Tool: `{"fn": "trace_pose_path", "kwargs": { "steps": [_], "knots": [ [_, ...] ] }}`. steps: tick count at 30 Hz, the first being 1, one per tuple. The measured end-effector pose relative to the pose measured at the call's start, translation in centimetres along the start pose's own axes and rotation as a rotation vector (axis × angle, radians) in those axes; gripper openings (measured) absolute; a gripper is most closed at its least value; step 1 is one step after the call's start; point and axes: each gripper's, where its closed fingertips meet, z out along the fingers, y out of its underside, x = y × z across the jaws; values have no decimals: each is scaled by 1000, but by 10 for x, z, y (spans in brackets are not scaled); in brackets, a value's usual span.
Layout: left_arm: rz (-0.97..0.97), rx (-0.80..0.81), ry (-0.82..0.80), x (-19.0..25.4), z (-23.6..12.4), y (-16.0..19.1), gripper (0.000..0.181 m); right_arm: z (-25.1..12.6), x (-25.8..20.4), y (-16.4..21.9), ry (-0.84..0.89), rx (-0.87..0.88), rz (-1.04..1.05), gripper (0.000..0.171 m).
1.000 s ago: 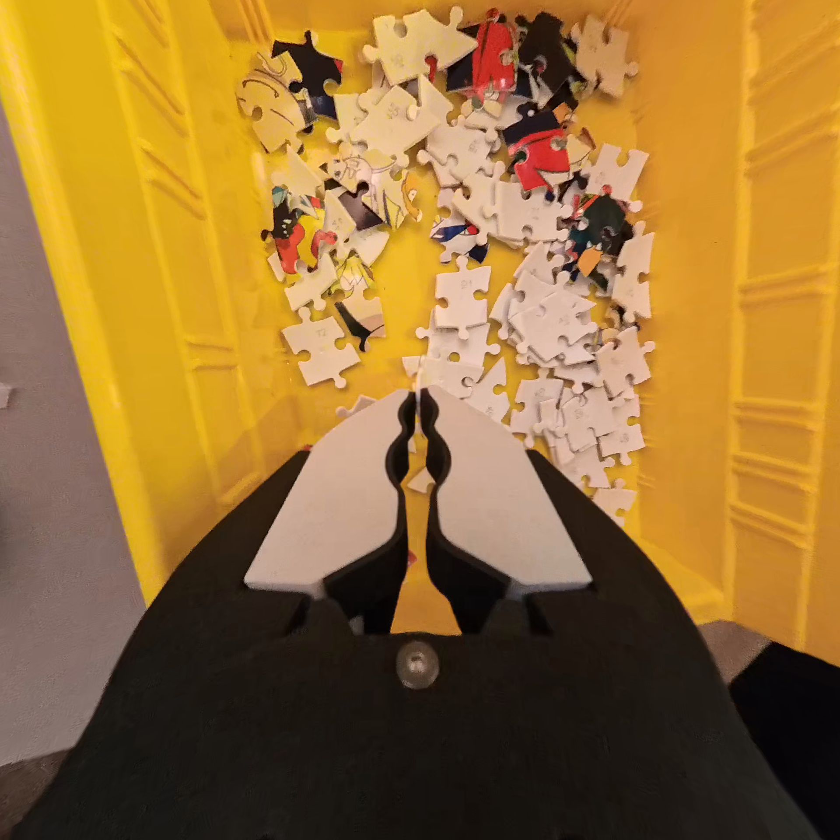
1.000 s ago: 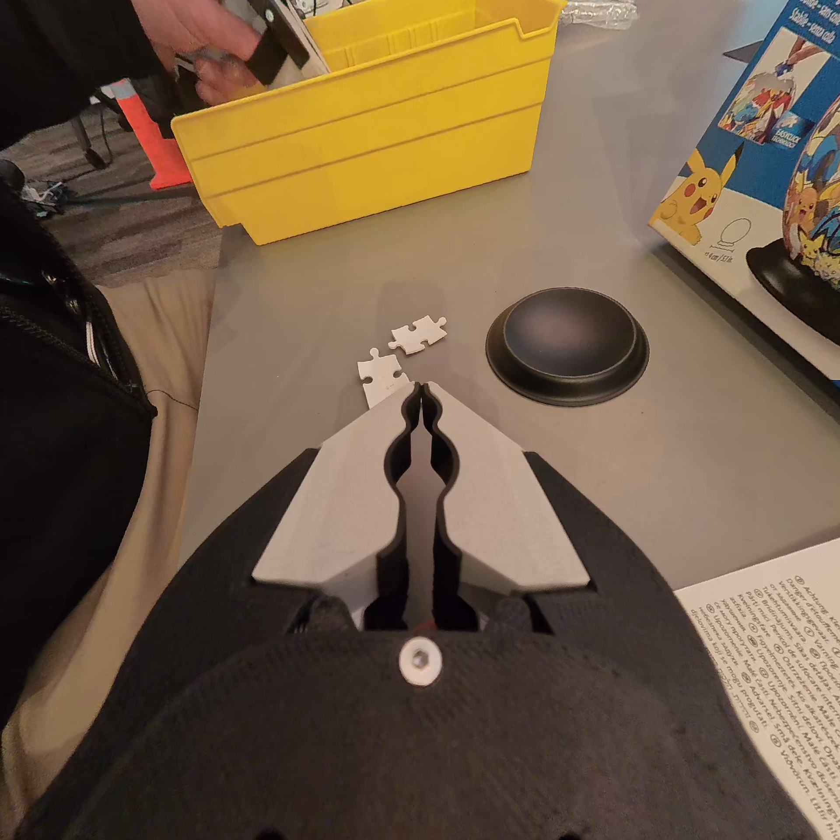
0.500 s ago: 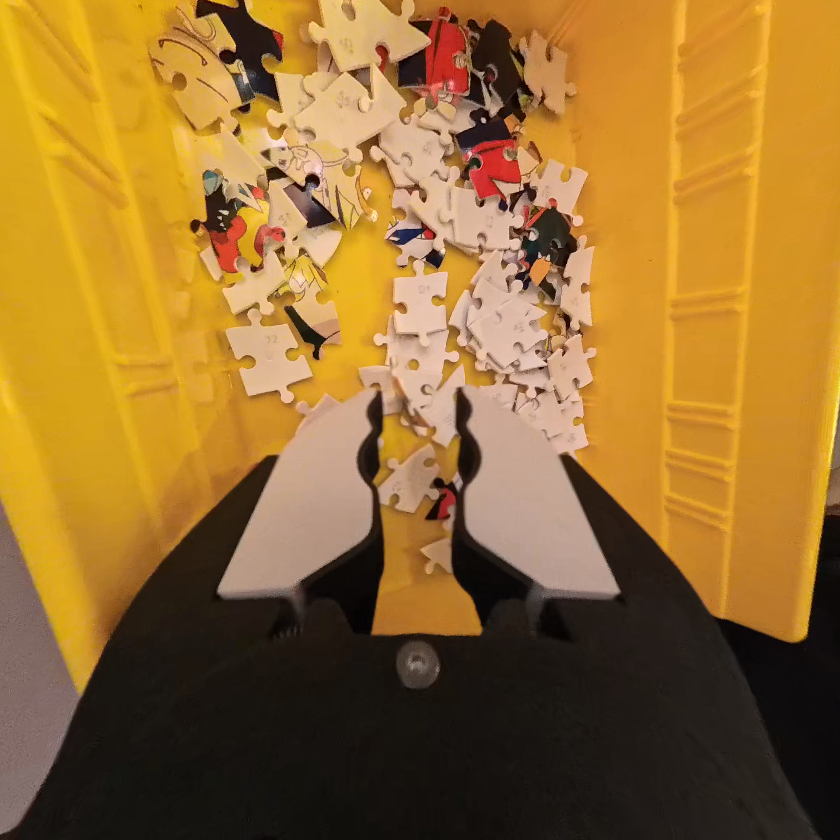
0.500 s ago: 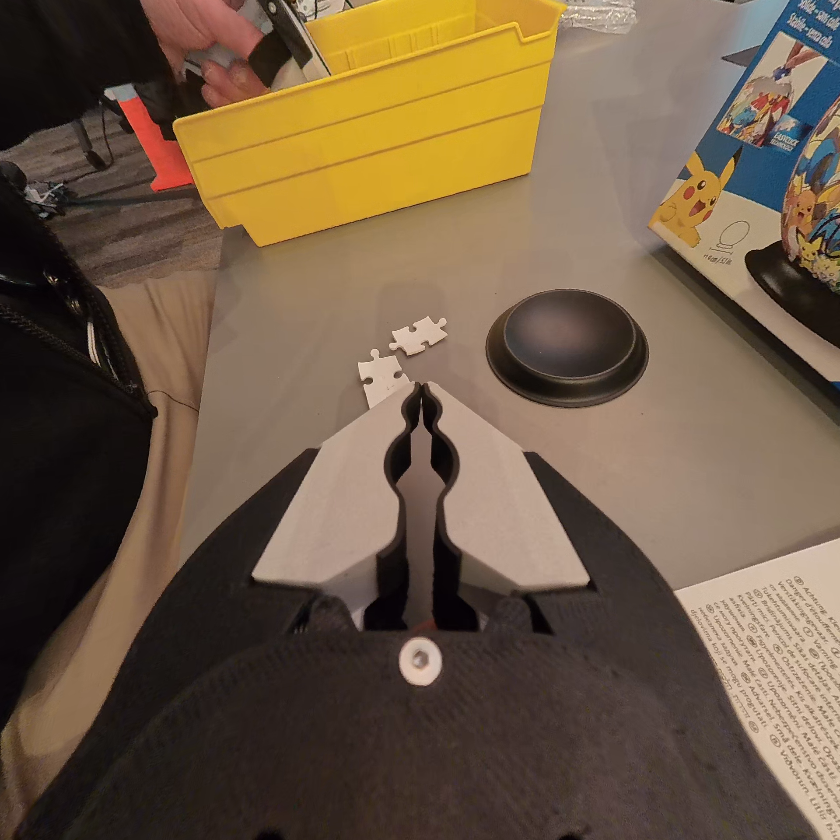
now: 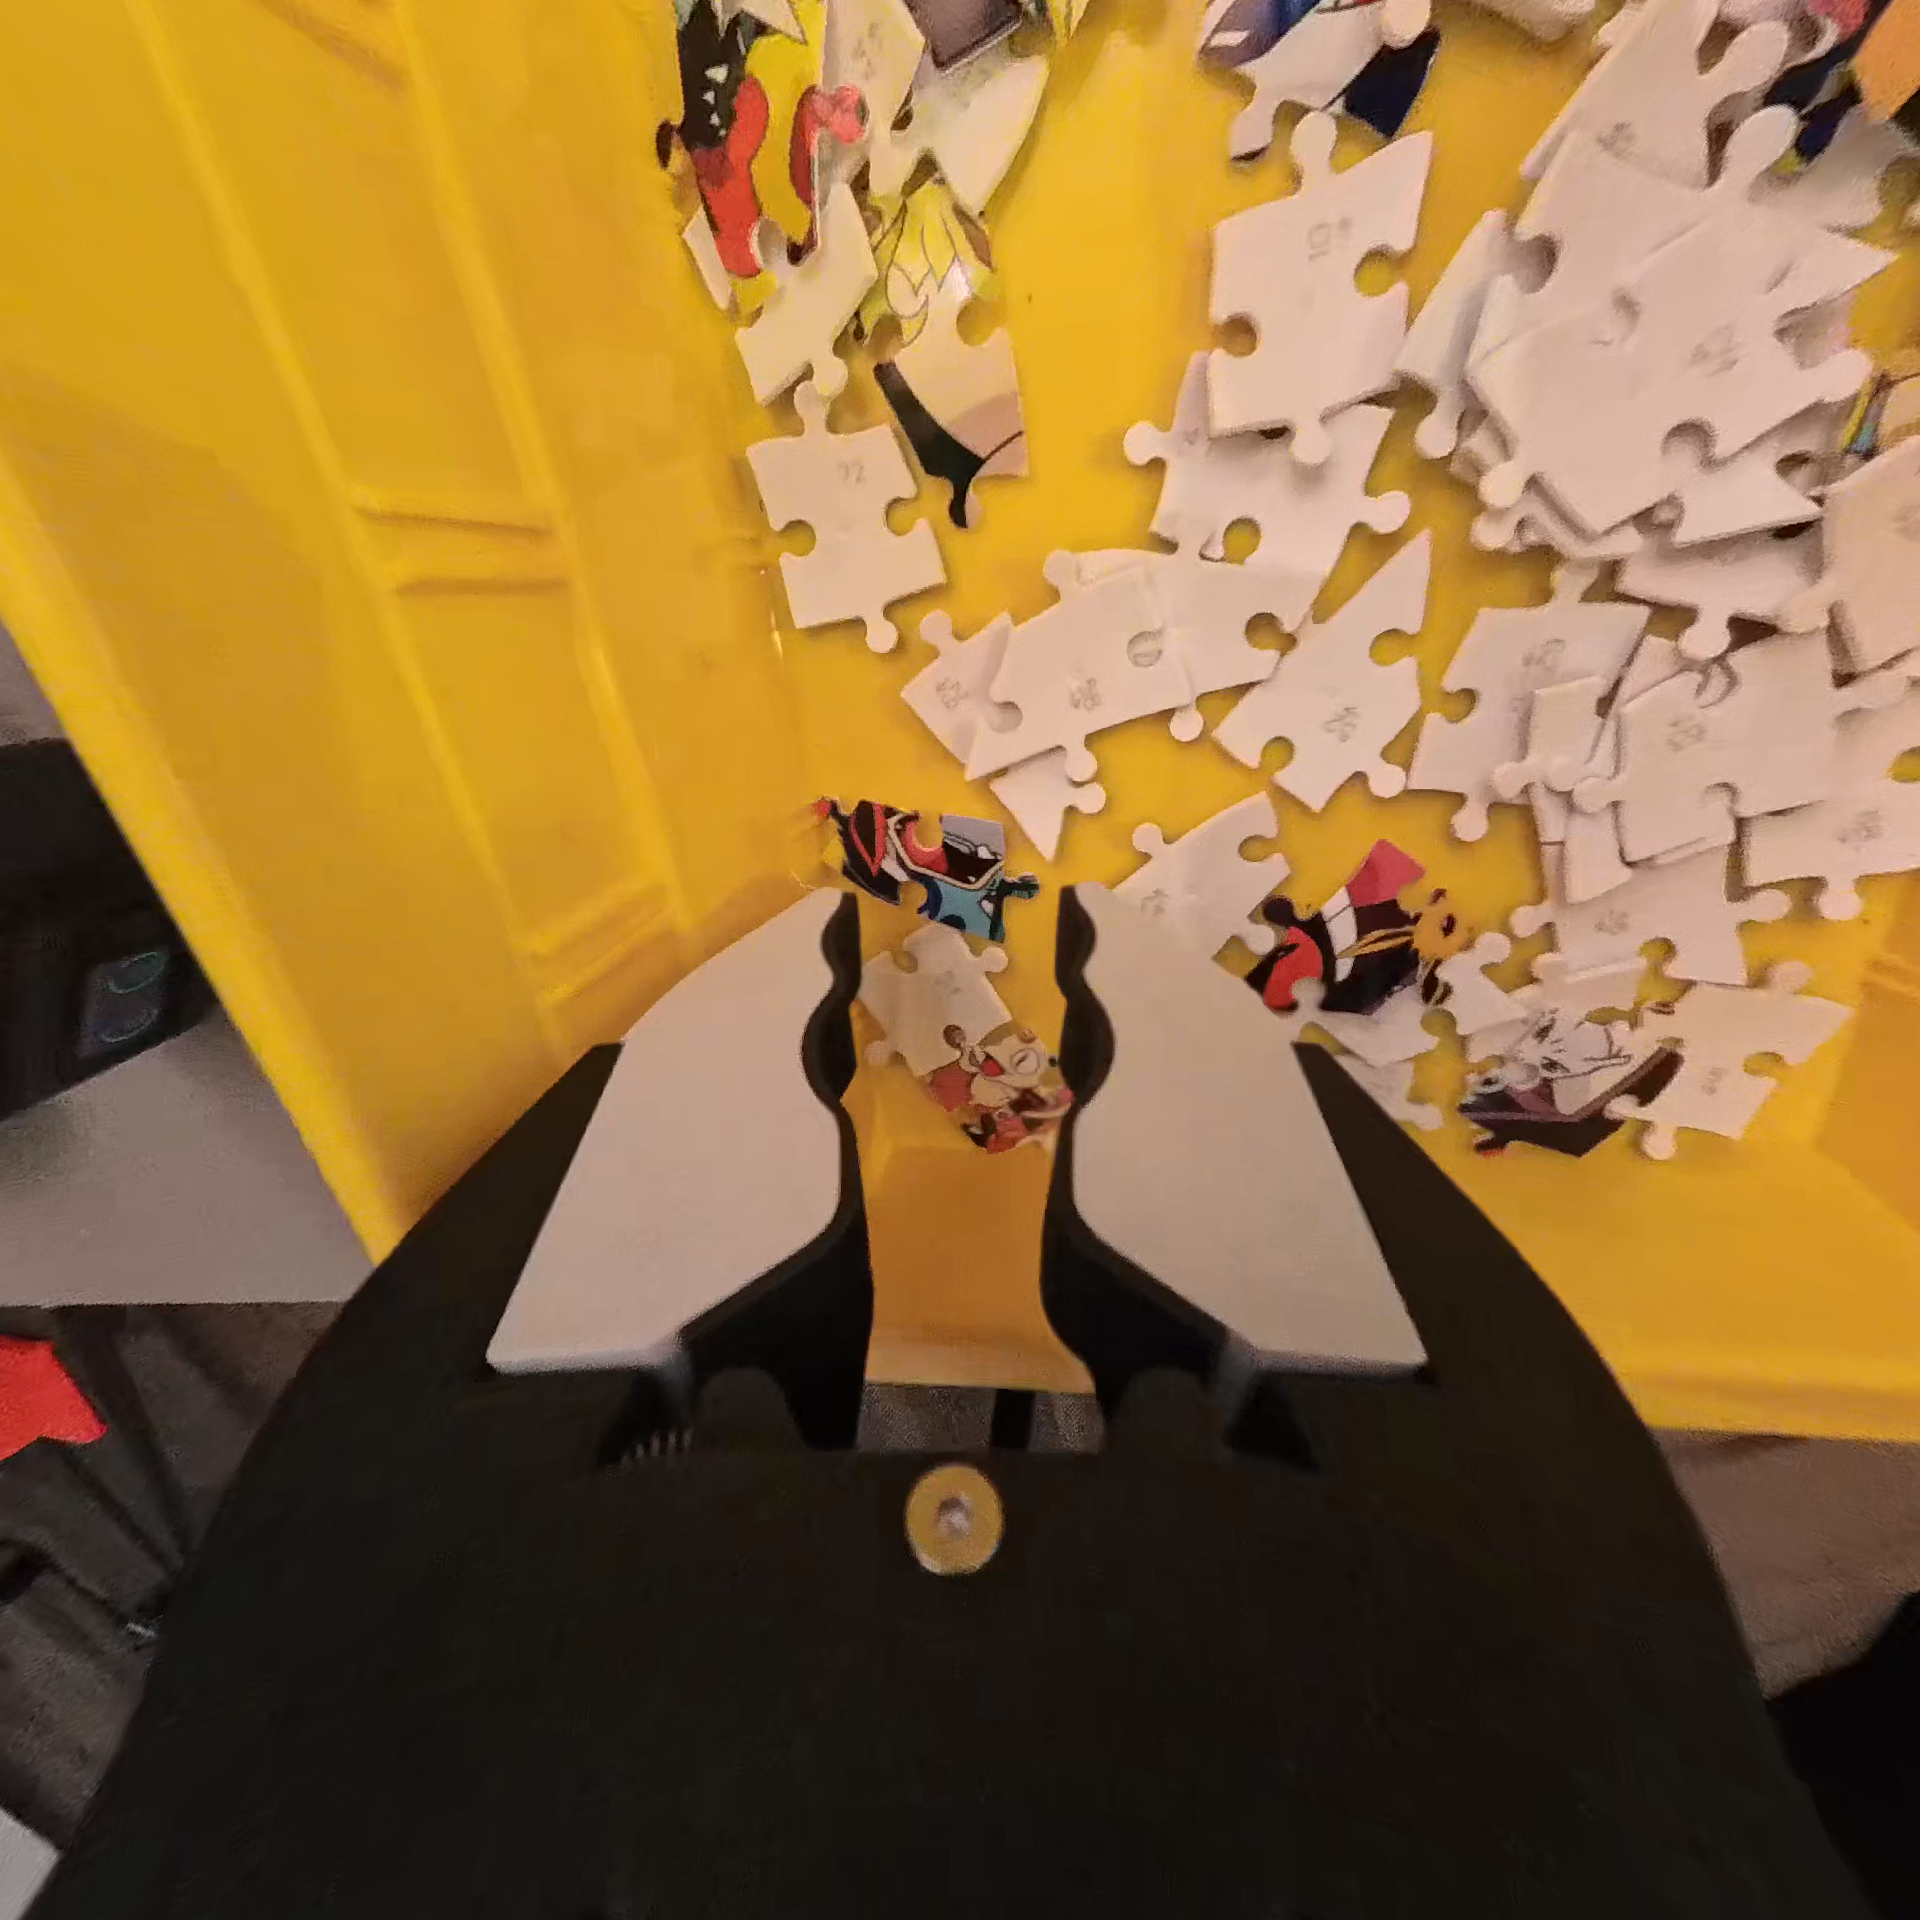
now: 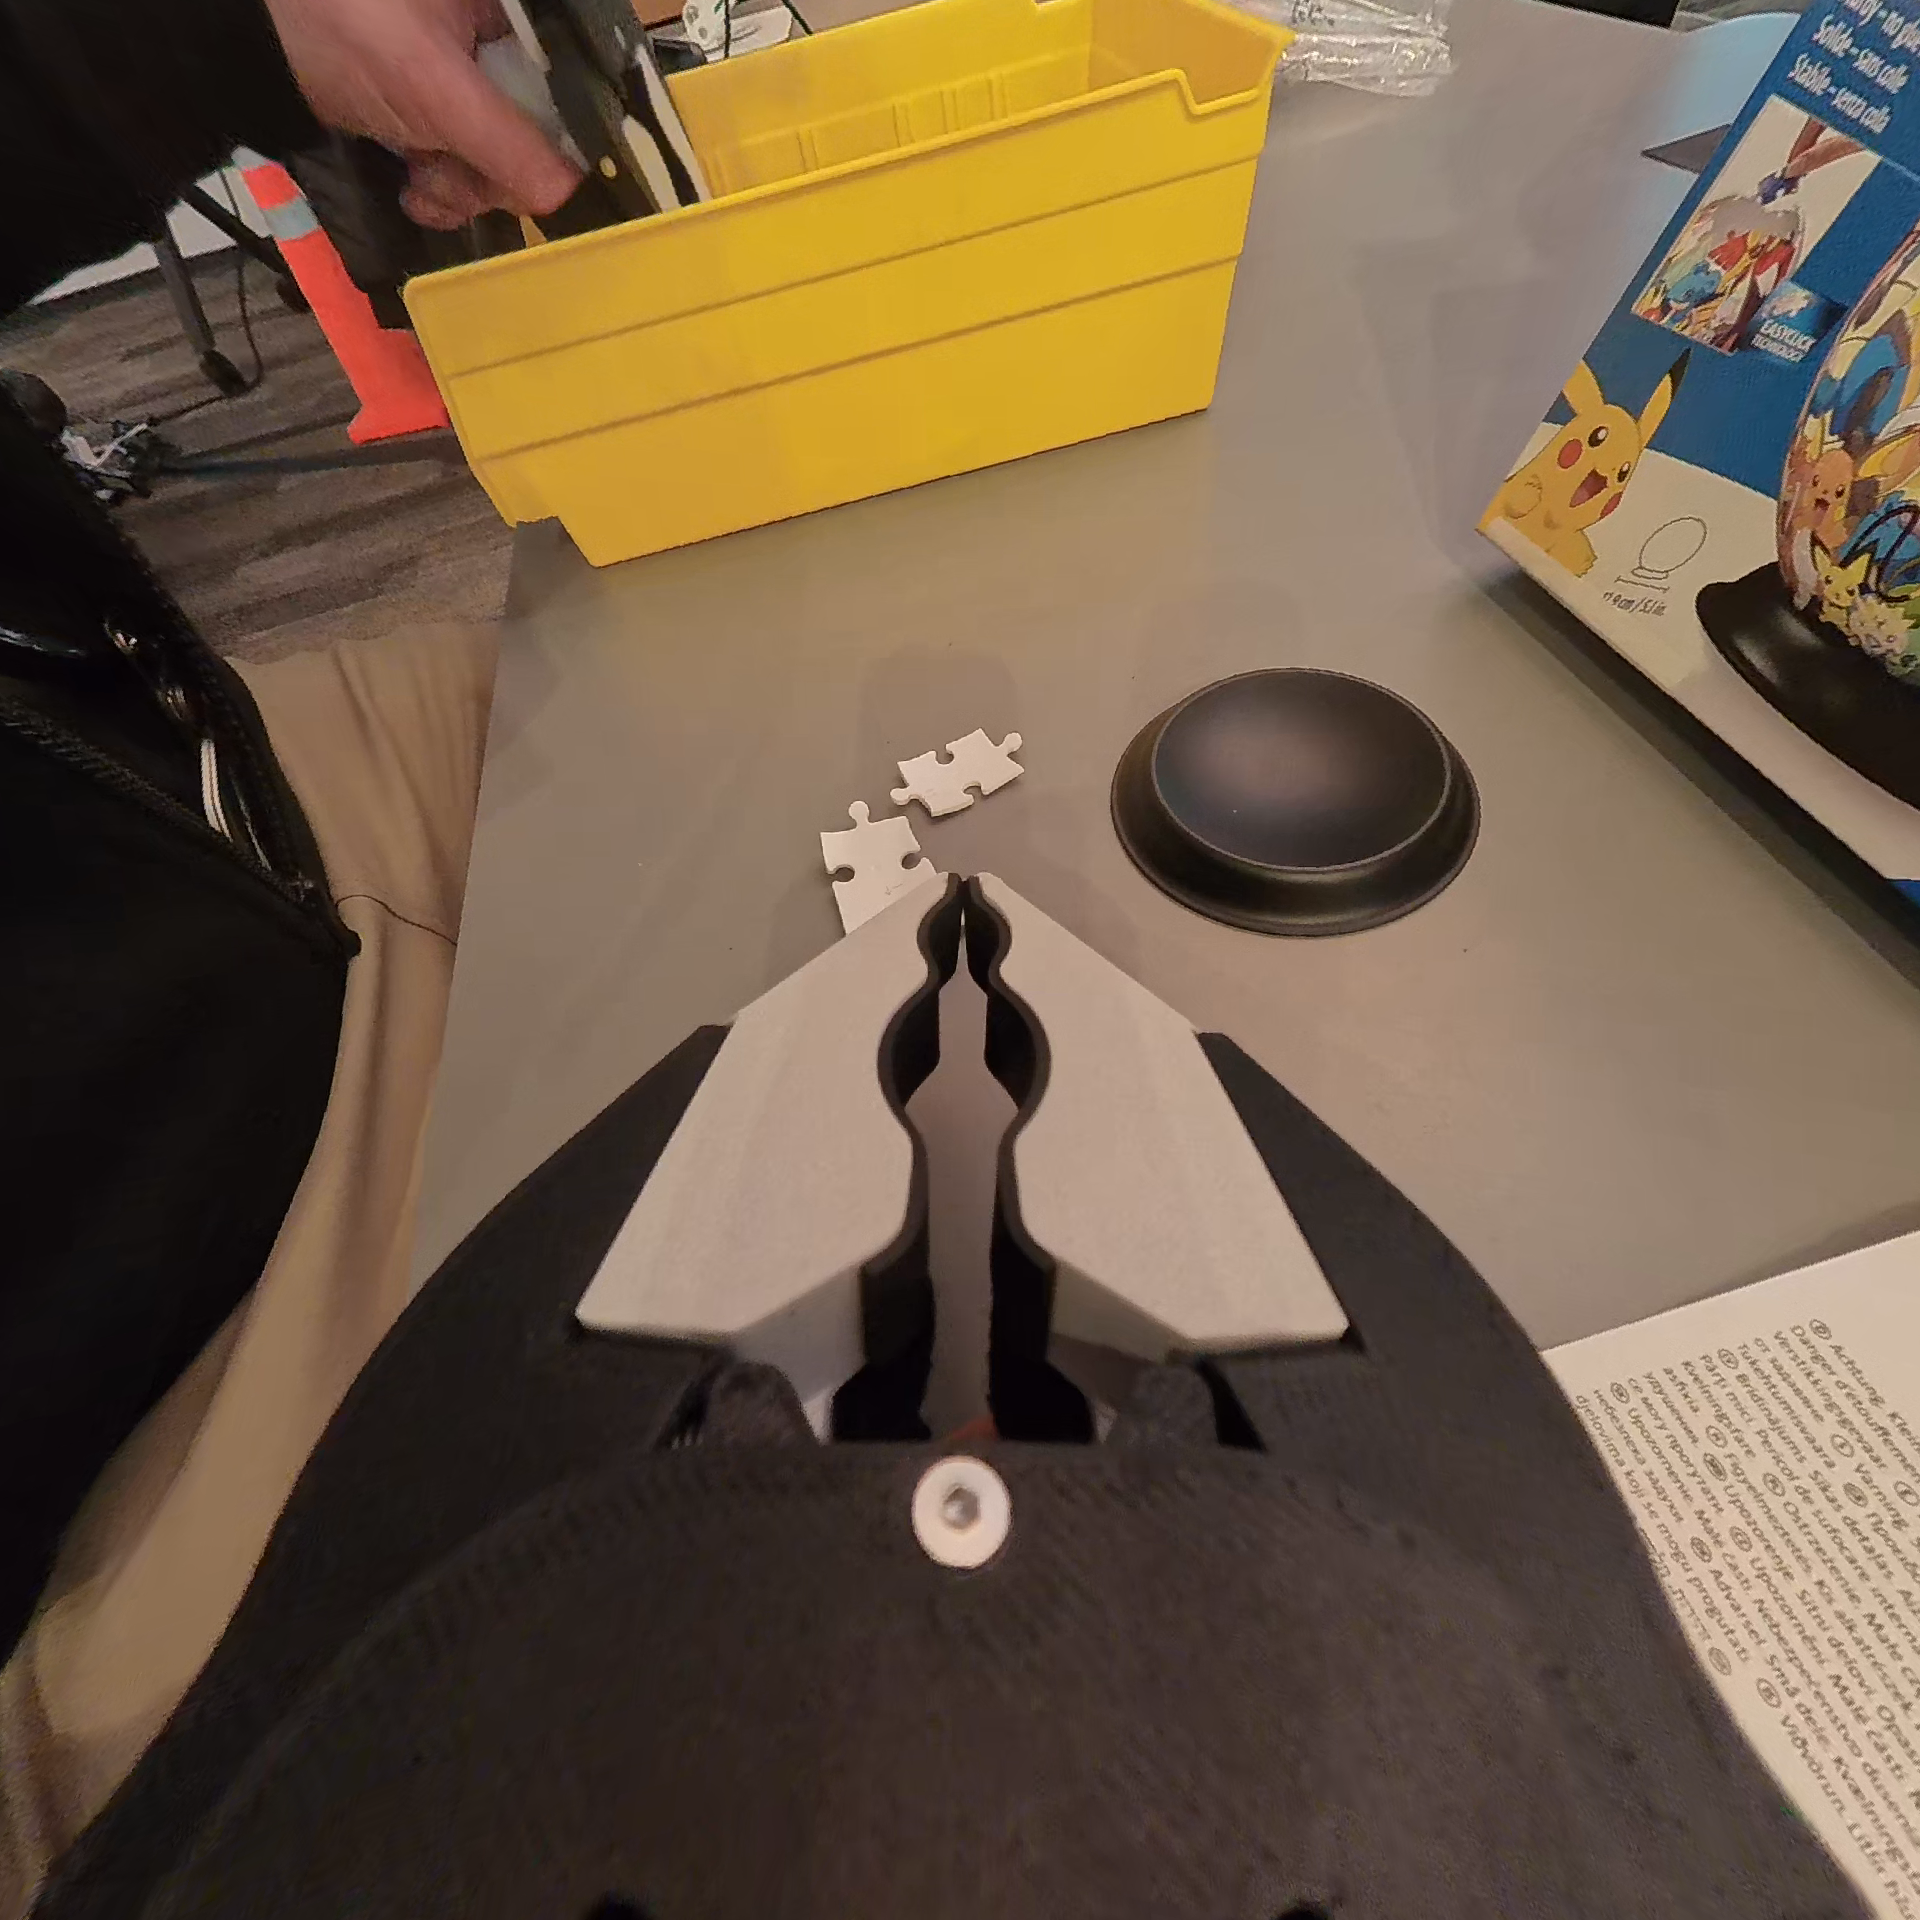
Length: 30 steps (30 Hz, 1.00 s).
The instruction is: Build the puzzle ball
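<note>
1. Inside the yellow bin point(image 5: 436, 582), the left tool point(image 5: 956, 914) now hangs low over the loose puzzle pieces point(image 5: 1621, 665), its jaws parted wide where a second ago they were pressed together higher up.
2. Between the jaws lies a printed piece point(image 5: 982, 1049), near the bin's front edge; nothing is gripped yet, so a pick looks imminent.
3. On the grey desk point(image 6: 1351, 1091), the right tool point(image 6: 964, 883) has not moved, tips nearly touching and empty, beside two white pieces point(image 6: 940, 805) and the black stand point(image 6: 1294, 816).
4. Assembly, by this evidence, has barely begun.
</note>
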Motion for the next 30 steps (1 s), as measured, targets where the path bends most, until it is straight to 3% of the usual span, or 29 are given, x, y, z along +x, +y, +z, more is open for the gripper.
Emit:
{"fn": "trace_pose_path", "kwargs": {
  "steps": [6, 14, 16, 17, 19, 25, 30],
  "knots": [
    [1, -49, -32, -2, 12, 3, 39, -1, 0, -1, 0, 6, 1, 0],
    [4, -2, 2, 2, 13, -2, 21, -1, 0, -1, -1, 10, -1, 0],
    [33, 48, 122, 24, 8, -8, 0, -1, 0, -1, -1, 11, -1, 0],
    [33, 35, 162, 31, 8, -6, 0, -1, 0, -1, -1, 11, 0, 0],
    [84, 11, 84, 24, 10, 0, 0, -1, 0, -1, -1, 12, 0, 0],
    [-45, 31, 7, 6, 9, -7, 41, -1, 0, -1, -2, 8, 0, 0],
    [-149, 0, 64, 7, 14, -8, 44, -1, 0, -1, 0, 12, -2, 0]
  ]
}}
